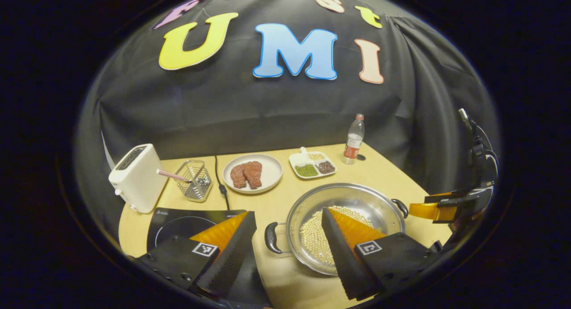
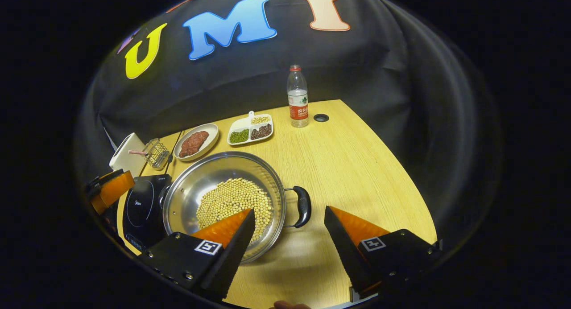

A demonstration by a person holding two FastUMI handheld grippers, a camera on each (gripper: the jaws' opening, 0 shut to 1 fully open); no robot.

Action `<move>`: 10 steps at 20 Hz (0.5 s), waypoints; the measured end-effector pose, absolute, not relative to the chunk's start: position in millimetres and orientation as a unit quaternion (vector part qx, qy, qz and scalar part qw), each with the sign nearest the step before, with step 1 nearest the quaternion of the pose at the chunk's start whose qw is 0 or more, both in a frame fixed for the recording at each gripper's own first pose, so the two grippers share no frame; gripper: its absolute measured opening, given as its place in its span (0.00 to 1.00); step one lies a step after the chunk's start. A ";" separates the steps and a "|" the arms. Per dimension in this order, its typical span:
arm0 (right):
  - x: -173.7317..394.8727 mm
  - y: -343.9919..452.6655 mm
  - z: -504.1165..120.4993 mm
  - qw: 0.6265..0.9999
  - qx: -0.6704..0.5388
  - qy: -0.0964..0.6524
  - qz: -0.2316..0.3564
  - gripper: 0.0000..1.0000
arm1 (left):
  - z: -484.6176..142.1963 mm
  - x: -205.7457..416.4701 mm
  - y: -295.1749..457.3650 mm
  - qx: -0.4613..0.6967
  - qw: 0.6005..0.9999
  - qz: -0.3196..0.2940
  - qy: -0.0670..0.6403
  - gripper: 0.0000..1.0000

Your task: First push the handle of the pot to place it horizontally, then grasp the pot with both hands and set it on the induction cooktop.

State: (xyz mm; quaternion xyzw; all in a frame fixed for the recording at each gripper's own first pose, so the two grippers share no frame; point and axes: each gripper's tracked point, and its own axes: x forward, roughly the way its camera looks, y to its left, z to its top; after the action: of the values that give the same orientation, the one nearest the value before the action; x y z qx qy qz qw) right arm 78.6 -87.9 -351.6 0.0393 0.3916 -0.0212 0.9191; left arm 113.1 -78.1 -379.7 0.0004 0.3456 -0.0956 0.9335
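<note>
steel pot (image 2: 223, 197) handles lie left-right beside cooktop (image 2: 142, 208); both jaws apart.

A pale wood-grain tabletop (image 2: 357, 166) carries everything. In the right gripper view, the steel pot (image 2: 223, 197) holding pale beans sits near the centre, one black handle (image 2: 303, 206) at its 3 o'clock. Just beside it at 9 o'clock lies the black induction cooktop (image 2: 142, 206). At the pot's 11 o'clock stand a white toaster (image 2: 127, 155) and a small wire basket (image 2: 157, 153). At 12 o'clock rest a round plate (image 2: 196, 142) with reddish meat and a divided dish (image 2: 250, 129) of green, dark and pale beans. A capped water bottle (image 2: 297, 97) stands upright at 1 o'clock, a round cable hole (image 2: 320, 117) just beside it. A black cord (image 1: 221, 184) runs between basket and plate.
</note>
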 end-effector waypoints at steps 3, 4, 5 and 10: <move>88.2 -92.6 -364.3 0.917 0.037 0.396 -0.027 0.98 | -415.4 118.5 -78.2 0.001 0.924 -0.093 0.371 0.97; 91.7 -93.4 -366.8 0.917 0.038 0.396 -0.028 0.98 | -427.6 121.8 -78.6 0.001 0.921 -0.093 0.379 0.97; 95.6 -94.8 -371.3 0.917 0.035 0.397 -0.030 0.98 | -439.5 123.9 -80.1 0.003 0.917 -0.094 0.387 0.97; 113.1 -93.4 -397.8 0.909 0.035 0.413 -0.031 0.98 | -481.9 129.1 -73.0 0.018 0.902 -0.077 0.425 0.98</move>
State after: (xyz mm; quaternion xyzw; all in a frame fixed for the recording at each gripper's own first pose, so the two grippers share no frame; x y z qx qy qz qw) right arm 113.1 -93.4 -397.8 0.0351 0.4134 -0.0309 0.9093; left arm 129.1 -73.0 -481.9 0.0181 0.4246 -0.0768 0.9019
